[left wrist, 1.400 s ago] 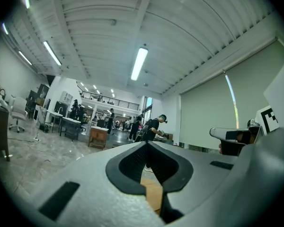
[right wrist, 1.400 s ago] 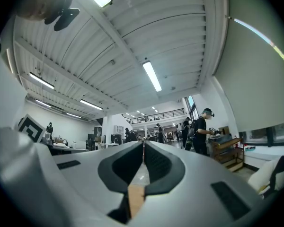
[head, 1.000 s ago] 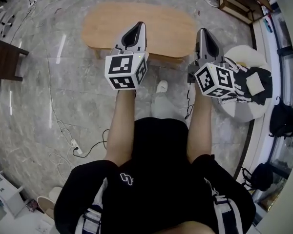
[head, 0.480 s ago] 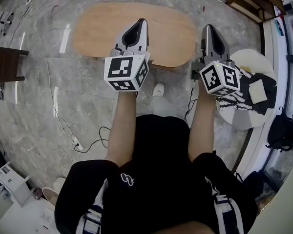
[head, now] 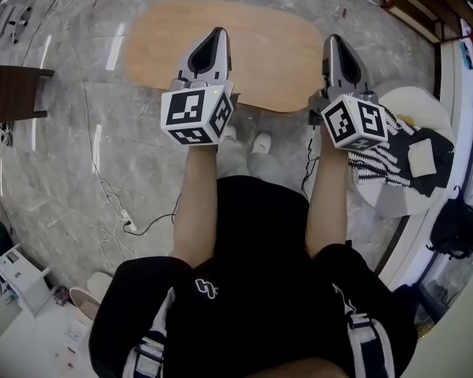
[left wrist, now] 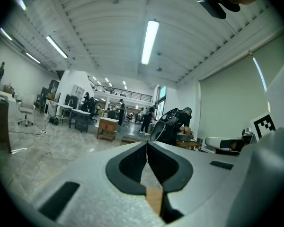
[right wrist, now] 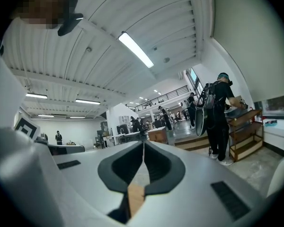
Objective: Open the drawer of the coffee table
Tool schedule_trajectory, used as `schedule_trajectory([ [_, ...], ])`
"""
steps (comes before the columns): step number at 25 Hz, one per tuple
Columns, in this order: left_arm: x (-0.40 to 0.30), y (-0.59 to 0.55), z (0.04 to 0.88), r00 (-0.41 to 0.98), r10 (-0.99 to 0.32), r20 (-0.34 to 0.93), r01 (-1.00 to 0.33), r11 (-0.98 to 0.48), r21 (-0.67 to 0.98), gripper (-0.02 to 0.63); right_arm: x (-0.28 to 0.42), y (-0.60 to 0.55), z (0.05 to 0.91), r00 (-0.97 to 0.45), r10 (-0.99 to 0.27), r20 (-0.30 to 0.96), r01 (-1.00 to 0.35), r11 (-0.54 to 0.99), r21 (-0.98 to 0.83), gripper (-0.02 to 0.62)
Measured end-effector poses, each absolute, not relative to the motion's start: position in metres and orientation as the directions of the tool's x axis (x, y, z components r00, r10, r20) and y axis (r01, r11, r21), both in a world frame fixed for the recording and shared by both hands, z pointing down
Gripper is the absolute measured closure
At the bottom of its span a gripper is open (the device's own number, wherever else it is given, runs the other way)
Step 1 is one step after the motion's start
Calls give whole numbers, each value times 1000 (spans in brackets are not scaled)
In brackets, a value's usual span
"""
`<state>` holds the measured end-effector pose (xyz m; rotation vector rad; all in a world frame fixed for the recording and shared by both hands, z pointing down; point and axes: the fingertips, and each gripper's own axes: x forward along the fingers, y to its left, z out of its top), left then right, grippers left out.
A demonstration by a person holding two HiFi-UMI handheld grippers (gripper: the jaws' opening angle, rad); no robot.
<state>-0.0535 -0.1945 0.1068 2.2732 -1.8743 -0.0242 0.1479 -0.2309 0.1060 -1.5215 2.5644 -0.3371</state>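
Note:
An oval light-wood coffee table (head: 260, 46) stands on the grey marble floor in front of the person in the head view; its drawer is not visible from above. My left gripper (head: 214, 36) is held level over the table's near half, jaws shut and empty. My right gripper (head: 334, 42) hovers beside the table's right end, also shut with nothing in it. In the left gripper view the left gripper (left wrist: 147, 144) shows closed tips against a large hall, and a sliver of wood shows through its jaw slot. The right gripper (right wrist: 143, 145) looks the same in its own view.
A round white side table (head: 410, 101) with a black-and-white cloth (head: 378, 152) stands at the right. A dark wooden stool (head: 12, 93) is at the left, and a cable with a power strip (head: 126, 227) runs across the floor. Wooden shelving (head: 426, 6) is at top right. People stand far off in the hall.
Both grippers have moved forward toward the coffee table, which now lies closer below them. Their jaws stayed shut.

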Motion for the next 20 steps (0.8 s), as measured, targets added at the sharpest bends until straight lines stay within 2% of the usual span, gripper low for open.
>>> schedule_trajectory([
  [9, -55, -231, 120, 245, -960, 136, -963, -226, 145, 595, 156, -254, 127, -435, -900, 38, -867, 407, -286, 583],
  [20, -48, -248, 194, 299, -916, 268, -950, -259, 174, 595, 160, -262, 196, -409, -900, 149, -879, 346, -327, 583],
])
